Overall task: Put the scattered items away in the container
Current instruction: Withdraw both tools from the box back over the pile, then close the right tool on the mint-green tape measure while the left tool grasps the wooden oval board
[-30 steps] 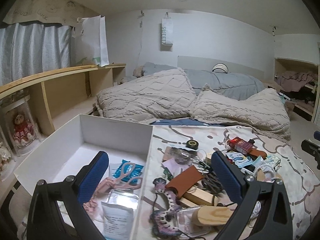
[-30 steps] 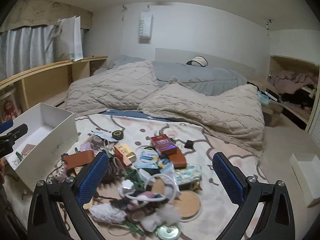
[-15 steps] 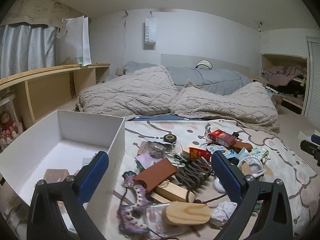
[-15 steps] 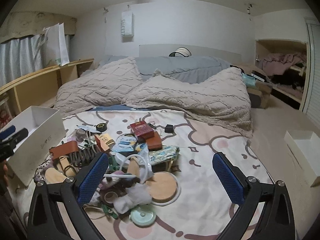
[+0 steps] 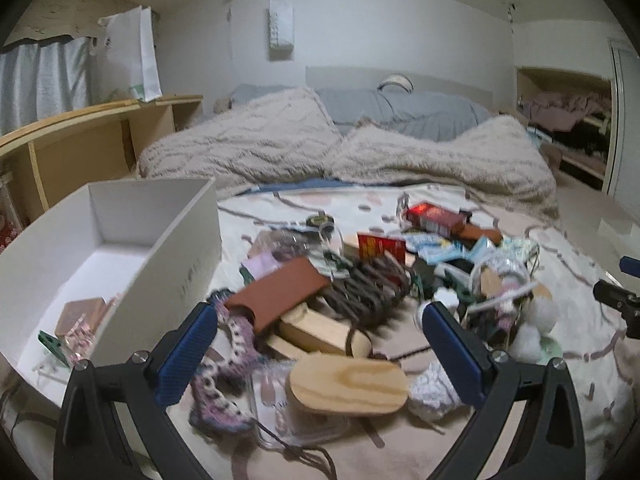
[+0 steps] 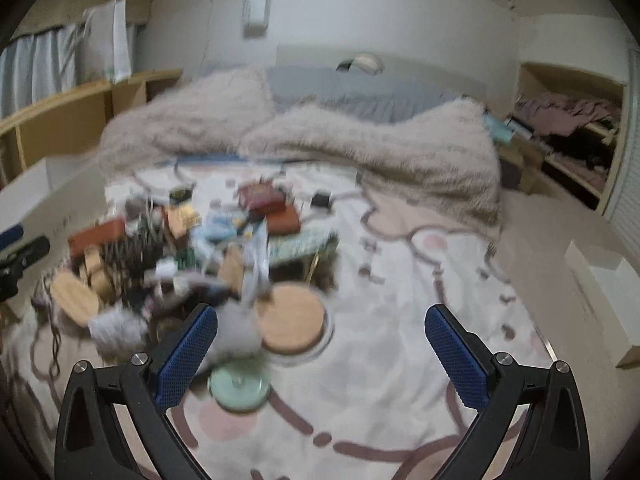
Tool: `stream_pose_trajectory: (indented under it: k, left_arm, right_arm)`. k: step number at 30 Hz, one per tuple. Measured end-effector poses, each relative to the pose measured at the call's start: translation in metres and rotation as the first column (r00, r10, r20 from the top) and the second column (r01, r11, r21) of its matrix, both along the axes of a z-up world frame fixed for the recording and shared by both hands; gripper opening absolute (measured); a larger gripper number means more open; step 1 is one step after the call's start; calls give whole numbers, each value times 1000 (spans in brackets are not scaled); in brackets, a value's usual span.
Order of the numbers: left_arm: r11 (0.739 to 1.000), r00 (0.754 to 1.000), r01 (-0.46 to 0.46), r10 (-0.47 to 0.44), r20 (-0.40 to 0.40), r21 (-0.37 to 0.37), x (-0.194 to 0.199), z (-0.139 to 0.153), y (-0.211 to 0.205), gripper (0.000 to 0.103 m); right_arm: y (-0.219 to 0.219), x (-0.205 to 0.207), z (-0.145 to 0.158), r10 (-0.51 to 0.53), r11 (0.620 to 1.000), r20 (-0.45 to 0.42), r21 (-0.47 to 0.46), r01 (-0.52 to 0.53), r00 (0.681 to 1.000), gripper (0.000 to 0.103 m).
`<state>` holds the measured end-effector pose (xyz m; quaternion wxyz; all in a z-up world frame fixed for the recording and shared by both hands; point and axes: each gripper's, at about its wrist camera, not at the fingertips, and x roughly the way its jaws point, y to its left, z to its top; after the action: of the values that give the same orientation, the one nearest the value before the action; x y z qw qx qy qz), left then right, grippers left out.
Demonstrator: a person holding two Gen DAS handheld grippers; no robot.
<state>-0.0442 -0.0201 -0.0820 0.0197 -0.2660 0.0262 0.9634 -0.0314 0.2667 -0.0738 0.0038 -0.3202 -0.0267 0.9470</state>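
1. The left gripper (image 5: 320, 344) has swung off the white box (image 5: 176, 248) and now hangs over the pile, jaws wide and empty. A second ago it sat above the box's inside, so I'd say a drop is done and the next pick is starting.
2. Between its fingers lie a wooden oval block (image 5: 348, 386) at 6 o'clock, a brown leather pouch (image 5: 280, 292) at 11 and a coiled dark cord (image 5: 368, 288) at 12.
3. The box stands at 10 o'clock, a few bits already inside.
4. The right gripper (image 6: 320, 344), also wide and empty, has drifted right; a round cork coaster (image 6: 290, 324) sits at 11 o'clock.
5. The tangled cord and the crocheted strap (image 5: 224, 380) could snag a lift.
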Motion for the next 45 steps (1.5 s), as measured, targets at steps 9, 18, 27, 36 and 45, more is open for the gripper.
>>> stream_pose_trajectory:
  k: [9, 18, 27, 36, 45]
  left_arm:
    - [997, 998, 26, -21, 62, -69, -5, -19, 11, 103]
    - [993, 993, 40, -27, 112, -112, -8, -33, 16, 103]
    - [984, 988, 59, -34, 147, -166, -13, -48, 22, 103]
    - [974, 987, 66, -31, 158, -219, -15, -57, 31, 103]
    - [973, 985, 84, -47, 167, -216, -18, -61, 34, 103]
  right_arm:
    - [-9, -6, -38, 113, 993, 124, -45, -108, 986, 103]
    - [-30, -8, -54, 191, 982, 187, -54, -184, 964, 83]
    - [-38, -15, -72, 186, 983, 244, -42, -181, 952, 82]
    - [-39, -14, -75, 181, 983, 252, -50, -174, 951, 82]
    - [-40, -16, -78, 192, 981, 261, -56, -184, 946, 82]
